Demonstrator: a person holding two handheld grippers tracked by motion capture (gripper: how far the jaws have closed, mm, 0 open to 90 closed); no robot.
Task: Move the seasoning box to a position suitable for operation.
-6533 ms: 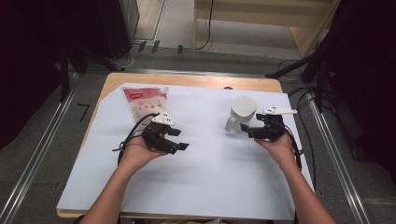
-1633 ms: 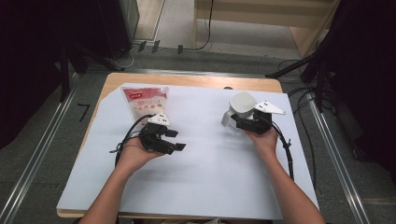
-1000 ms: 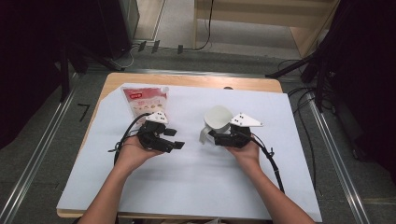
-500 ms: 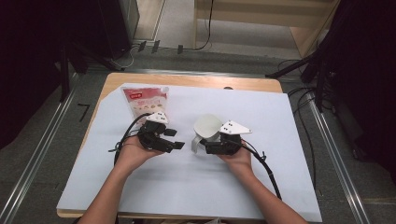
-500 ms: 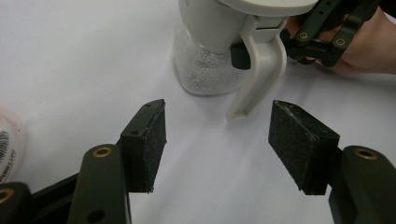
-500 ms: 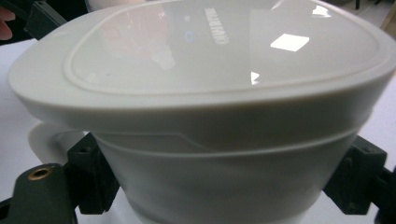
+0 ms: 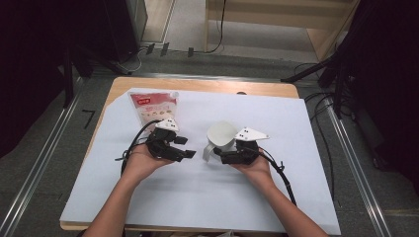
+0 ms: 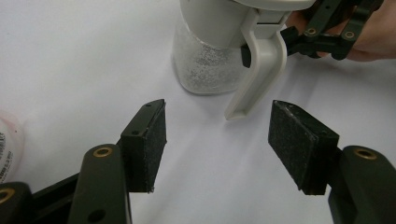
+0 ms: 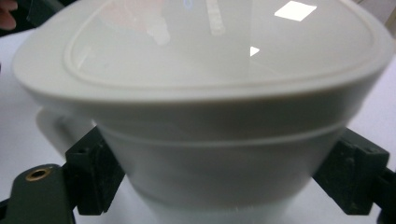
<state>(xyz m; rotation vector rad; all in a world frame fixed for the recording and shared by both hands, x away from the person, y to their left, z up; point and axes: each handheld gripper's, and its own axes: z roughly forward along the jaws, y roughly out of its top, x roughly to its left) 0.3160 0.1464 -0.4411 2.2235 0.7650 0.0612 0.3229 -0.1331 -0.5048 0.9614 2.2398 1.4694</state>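
Nearest, right tool [image 7: 221, 157] clamped on both sides of a white plastic lidded jug [image 7: 220, 137] with clear frosted lower body and hanging handle, upright at the middle of the white-covered surface [image 7: 296, 148]. Just beside, left tool [image 7: 182, 147] with jaws spread wide and bare, aimed at the jug's handle [image 8: 254, 74], not touching. Farther back, a flat red-and-white printed pouch [image 7: 152, 106] lying near the far left edge.
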